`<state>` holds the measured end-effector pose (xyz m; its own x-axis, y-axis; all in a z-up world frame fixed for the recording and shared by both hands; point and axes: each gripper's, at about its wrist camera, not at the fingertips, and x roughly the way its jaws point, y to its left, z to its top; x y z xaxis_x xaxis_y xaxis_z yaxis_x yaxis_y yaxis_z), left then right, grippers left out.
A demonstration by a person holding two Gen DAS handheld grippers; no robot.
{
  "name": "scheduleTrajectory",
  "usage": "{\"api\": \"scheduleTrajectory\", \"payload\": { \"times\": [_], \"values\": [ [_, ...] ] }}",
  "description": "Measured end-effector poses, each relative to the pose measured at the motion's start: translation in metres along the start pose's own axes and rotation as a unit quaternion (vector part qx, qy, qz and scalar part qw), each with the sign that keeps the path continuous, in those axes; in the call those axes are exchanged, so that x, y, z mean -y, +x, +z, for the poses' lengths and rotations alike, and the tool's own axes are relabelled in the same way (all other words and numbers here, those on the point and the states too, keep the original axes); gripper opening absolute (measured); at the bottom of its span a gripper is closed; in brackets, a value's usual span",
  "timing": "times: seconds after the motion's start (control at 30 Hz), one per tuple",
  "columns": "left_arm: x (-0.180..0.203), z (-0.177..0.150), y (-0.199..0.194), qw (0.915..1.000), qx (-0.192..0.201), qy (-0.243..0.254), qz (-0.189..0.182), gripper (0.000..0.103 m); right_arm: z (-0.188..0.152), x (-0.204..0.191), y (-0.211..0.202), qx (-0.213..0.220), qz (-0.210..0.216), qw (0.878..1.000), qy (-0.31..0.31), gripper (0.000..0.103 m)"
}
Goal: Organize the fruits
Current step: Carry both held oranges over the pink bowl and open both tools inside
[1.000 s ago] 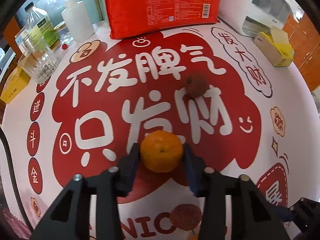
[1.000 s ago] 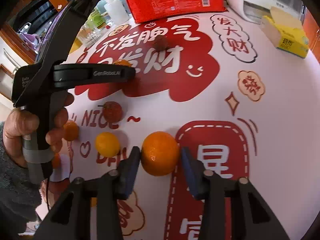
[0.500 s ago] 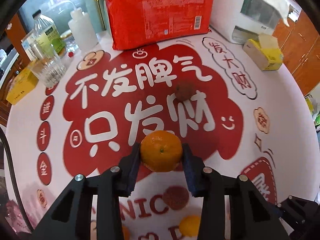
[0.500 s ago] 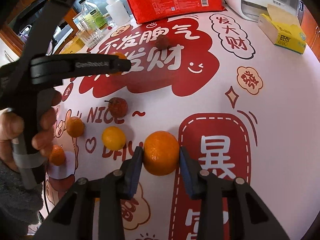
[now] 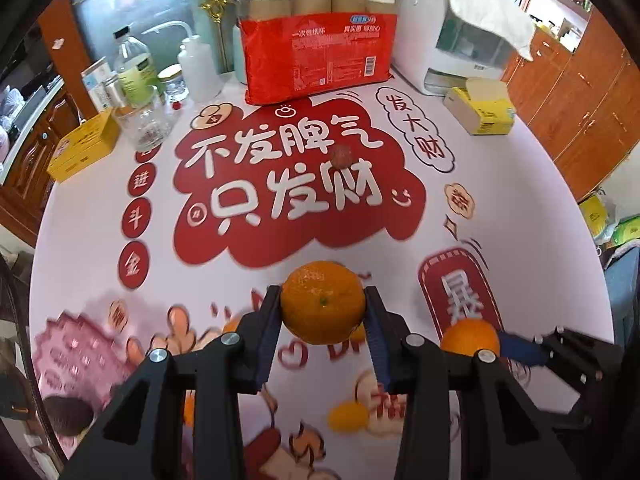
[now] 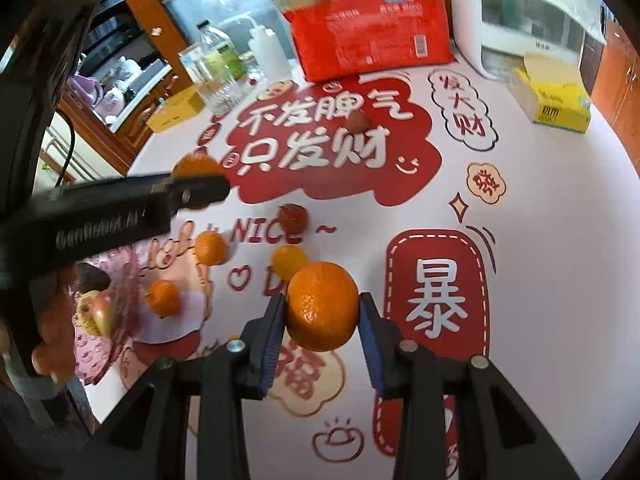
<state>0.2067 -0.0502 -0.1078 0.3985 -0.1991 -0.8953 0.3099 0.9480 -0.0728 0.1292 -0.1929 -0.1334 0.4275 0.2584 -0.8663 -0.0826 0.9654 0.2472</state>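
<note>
Two oranges clamped: left hand-held gripper (image 5: 323, 320), right hand-held gripper (image 6: 322, 320).

2 wrist fisheyes, both aimed across the same printed table

The left wrist view looks forward along its fingers (image 5: 269, 332), high over the tablecloth (image 5: 100, 216), facing the red package (image 5: 320, 60) at the far edge; the right wrist view faces that same package (image 6: 372, 40) from nearer the cloth (image 6: 560, 208), further right, and catches the left gripper's body (image 6: 120, 208) close at its left edge.
</note>
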Motion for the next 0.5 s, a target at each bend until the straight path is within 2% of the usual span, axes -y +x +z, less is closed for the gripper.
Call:
{"api": "scheduleTrajectory", "payload": {
  "times": [0.5],
  "values": [
    [-0.04,-0.084,-0.093,0.9991,0.034,-0.022,0.013,0.039,-0.031,-0.081,-0.063,0.032,0.01,0.997,-0.063,0.036]
  ]
}}
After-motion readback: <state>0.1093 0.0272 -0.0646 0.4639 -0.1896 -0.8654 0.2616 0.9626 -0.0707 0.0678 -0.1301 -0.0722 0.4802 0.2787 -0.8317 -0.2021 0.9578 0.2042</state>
